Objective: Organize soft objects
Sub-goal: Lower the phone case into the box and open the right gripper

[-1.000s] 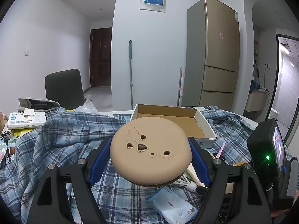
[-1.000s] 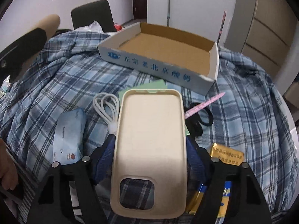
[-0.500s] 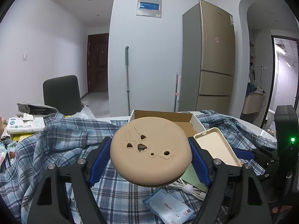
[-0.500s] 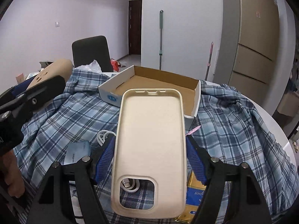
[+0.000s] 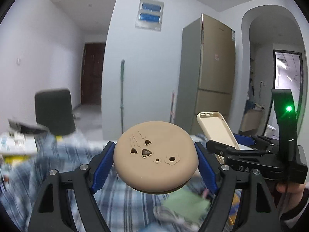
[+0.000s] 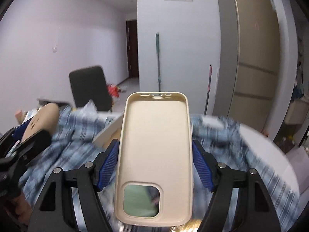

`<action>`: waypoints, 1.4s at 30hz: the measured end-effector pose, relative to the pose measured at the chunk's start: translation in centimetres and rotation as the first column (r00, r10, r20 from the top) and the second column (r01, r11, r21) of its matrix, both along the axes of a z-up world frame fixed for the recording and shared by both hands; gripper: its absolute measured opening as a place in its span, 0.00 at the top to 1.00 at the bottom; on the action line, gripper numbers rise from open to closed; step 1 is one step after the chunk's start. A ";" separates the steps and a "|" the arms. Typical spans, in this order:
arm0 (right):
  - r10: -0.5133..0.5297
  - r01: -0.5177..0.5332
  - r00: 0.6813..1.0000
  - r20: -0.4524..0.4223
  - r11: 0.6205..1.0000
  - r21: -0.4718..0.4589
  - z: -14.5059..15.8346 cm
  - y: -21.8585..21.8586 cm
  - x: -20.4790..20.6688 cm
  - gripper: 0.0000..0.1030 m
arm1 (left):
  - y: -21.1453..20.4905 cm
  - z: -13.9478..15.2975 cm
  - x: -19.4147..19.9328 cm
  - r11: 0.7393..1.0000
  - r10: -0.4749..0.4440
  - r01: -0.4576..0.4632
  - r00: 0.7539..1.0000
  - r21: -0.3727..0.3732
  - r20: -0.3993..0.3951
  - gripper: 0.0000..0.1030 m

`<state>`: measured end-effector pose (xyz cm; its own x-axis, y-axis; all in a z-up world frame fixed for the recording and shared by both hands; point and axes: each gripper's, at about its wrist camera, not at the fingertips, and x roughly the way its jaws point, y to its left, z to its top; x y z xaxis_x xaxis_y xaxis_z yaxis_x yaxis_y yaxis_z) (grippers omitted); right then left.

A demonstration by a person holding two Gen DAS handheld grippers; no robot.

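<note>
Now each hand-held gripper pinches one soft thing above the worktop: left [image 5: 155, 161] the round pad [image 5: 154, 155], right [image 6: 154, 166] the phone case [image 6: 155, 152]. Neither is in the box [image 6: 108, 135] yet; both placements are left.

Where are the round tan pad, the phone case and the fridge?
Round tan pad [image 5: 154, 156], left wrist view, its top face.
Phone case [image 6: 154, 135], right wrist view, its inner back.
Fridge [image 5: 212, 77], left wrist view, its upper door.
</note>
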<state>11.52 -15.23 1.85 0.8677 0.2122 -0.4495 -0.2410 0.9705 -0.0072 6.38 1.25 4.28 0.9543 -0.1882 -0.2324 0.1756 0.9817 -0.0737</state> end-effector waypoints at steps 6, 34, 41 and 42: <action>0.014 -0.017 0.999 0.041 0.998 0.063 1.9 -0.2 5.0 0.29 | -1.4 2.3 4.0 1.000 -0.009 0.006 0.990 0.028 0.144 0.20; -0.007 0.040 0.958 -0.286 0.993 0.109 -9.5 -0.3 15.1 0.05 | 0.9 -6.1 16.1 0.999 0.030 -0.025 0.976 0.030 -0.214 0.20; -0.042 0.072 0.970 -0.239 0.990 0.121 -8.0 -1.3 14.5 0.05 | 0.2 -6.5 16.8 0.999 0.020 -0.010 0.969 0.043 -0.244 0.19; -0.048 0.077 0.971 -0.233 0.990 0.117 -7.8 -1.4 14.4 0.05 | 0.1 -6.7 17.3 0.999 0.005 0.007 0.963 0.040 -0.270 0.19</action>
<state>25.94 -16.64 -5.93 0.7583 0.2278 -0.6108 -0.1612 0.9734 0.1628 23.66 1.33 -2.43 0.8547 -0.1743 -0.4889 0.1556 0.9847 -0.0791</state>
